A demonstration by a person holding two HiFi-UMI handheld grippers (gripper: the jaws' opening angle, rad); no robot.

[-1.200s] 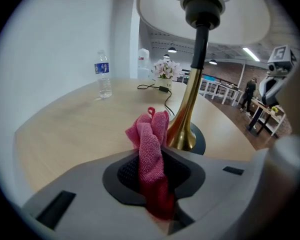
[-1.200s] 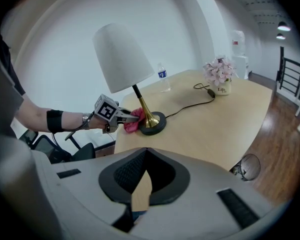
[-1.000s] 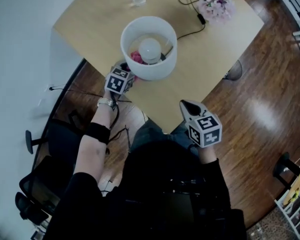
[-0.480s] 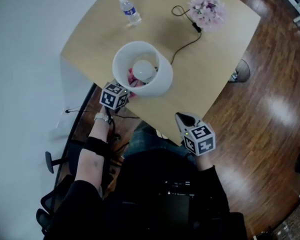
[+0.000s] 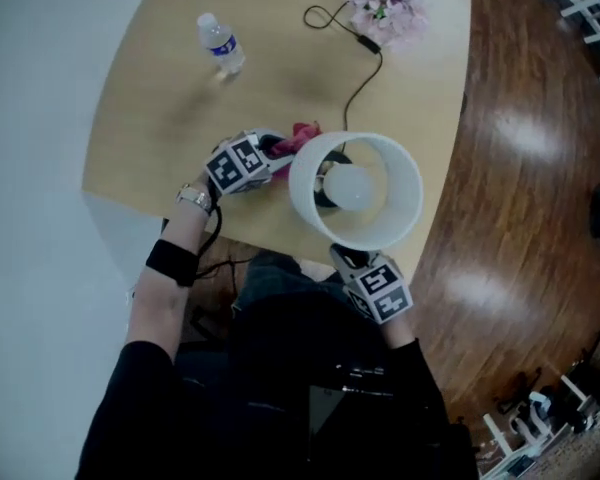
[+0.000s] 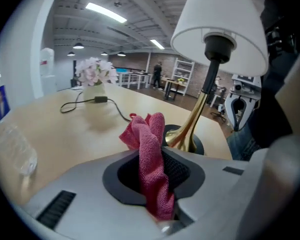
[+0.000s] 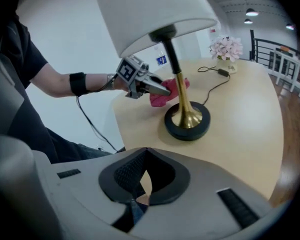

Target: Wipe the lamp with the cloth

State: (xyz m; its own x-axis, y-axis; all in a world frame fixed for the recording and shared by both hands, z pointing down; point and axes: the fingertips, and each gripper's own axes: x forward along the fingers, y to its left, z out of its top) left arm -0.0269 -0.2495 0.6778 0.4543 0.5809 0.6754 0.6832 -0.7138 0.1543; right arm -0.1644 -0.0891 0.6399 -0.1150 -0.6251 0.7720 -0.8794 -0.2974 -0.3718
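Note:
The lamp has a white shade (image 5: pixel 355 190) (image 6: pixel 220 29) (image 7: pixel 150 14), a brass stem (image 6: pixel 197 121) and a round black base (image 7: pixel 187 121). It stands near the front edge of the wooden table (image 5: pixel 160 118). My left gripper (image 5: pixel 270 151) (image 6: pixel 159 176) (image 7: pixel 157 87) is shut on a pink cloth (image 5: pixel 302 135) (image 6: pixel 146 134) (image 7: pixel 162 96). It holds the cloth low, just left of the stem and base. My right gripper (image 5: pixel 345 256) (image 7: pixel 145 176) is shut and empty. It hangs at the table's front edge, below the shade's near rim.
A water bottle (image 5: pixel 220 43) stands at the back left of the table. A pot of pink flowers (image 5: pixel 385 8) (image 6: pixel 94 73) (image 7: pixel 226 49) stands at the back. The lamp's black cable (image 5: pixel 352 78) with its inline switch runs between them. Wooden floor (image 5: pixel 520 168) lies to the right.
My left gripper, with the cloth, has rolled and moved from the table's near edge onto the table beside the lamp's base. My right gripper has come forward under the shade.

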